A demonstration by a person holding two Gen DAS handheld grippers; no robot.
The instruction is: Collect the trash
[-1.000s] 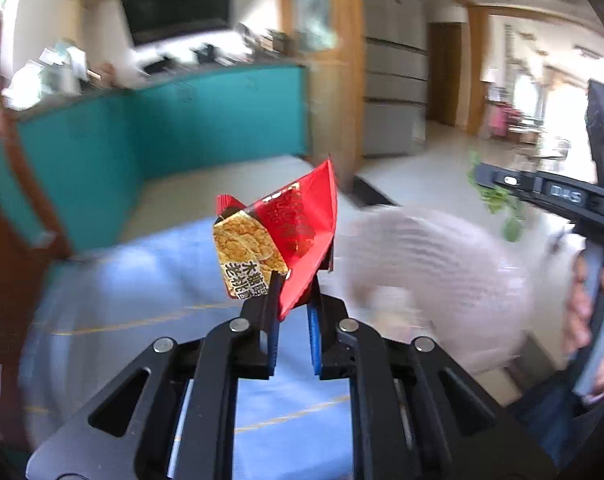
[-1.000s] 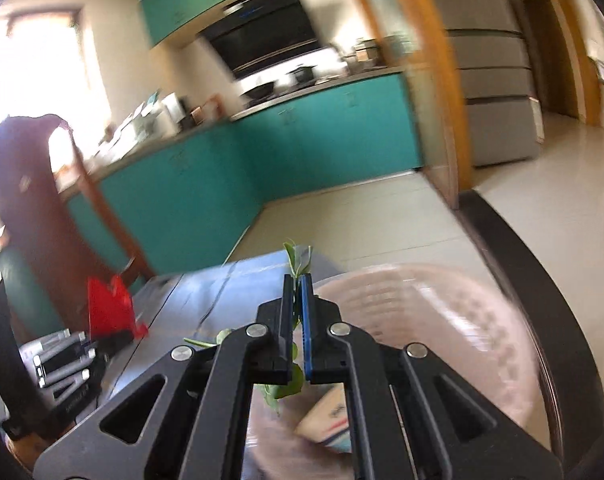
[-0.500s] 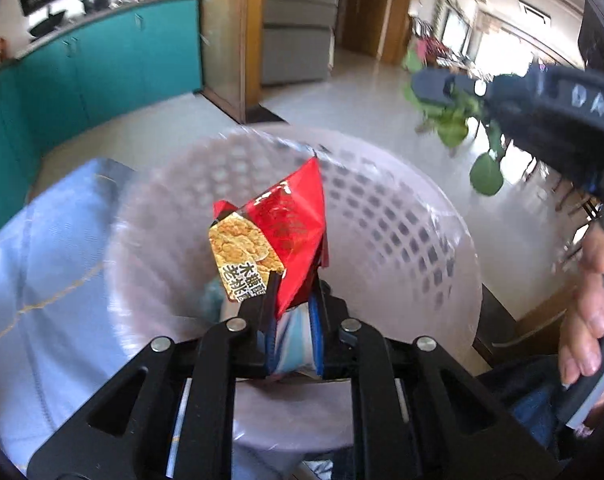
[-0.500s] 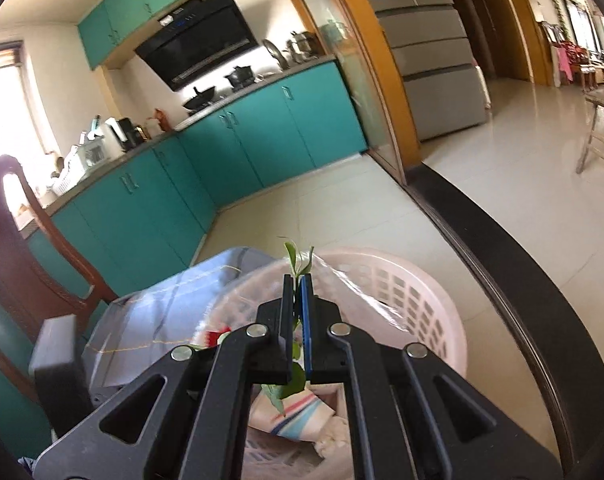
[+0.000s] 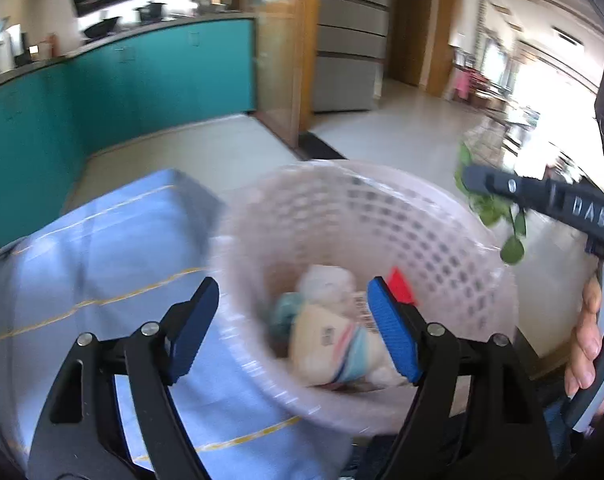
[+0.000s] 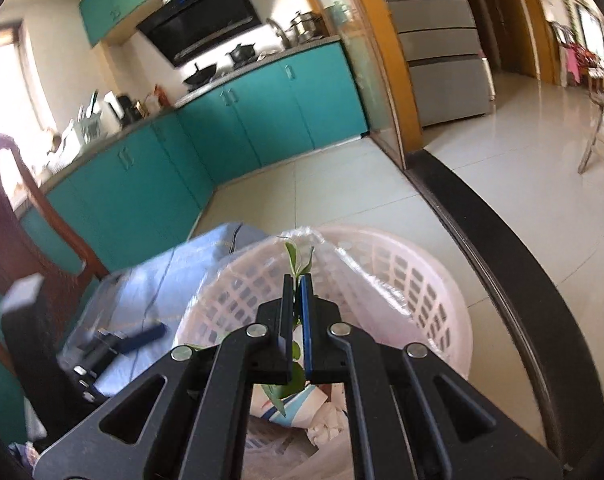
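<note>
Crumpled trash (image 5: 334, 344), blurred, fills perforated basket (image 5: 442, 232); left tool (image 5: 292, 328) gapes, right tool (image 6: 298, 312) pinches leafy sprig (image 6: 296, 260).

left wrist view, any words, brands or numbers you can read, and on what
"DAB", as far as it reads, raised on the black side of the right gripper, which holds a leafy sprig.
Cream packet in the pink basket: a printed mark and a barcode-like strip beside it, too blurred to read.
Red wrapper in the basket: no print readable.
Left gripper: no text.
</note>
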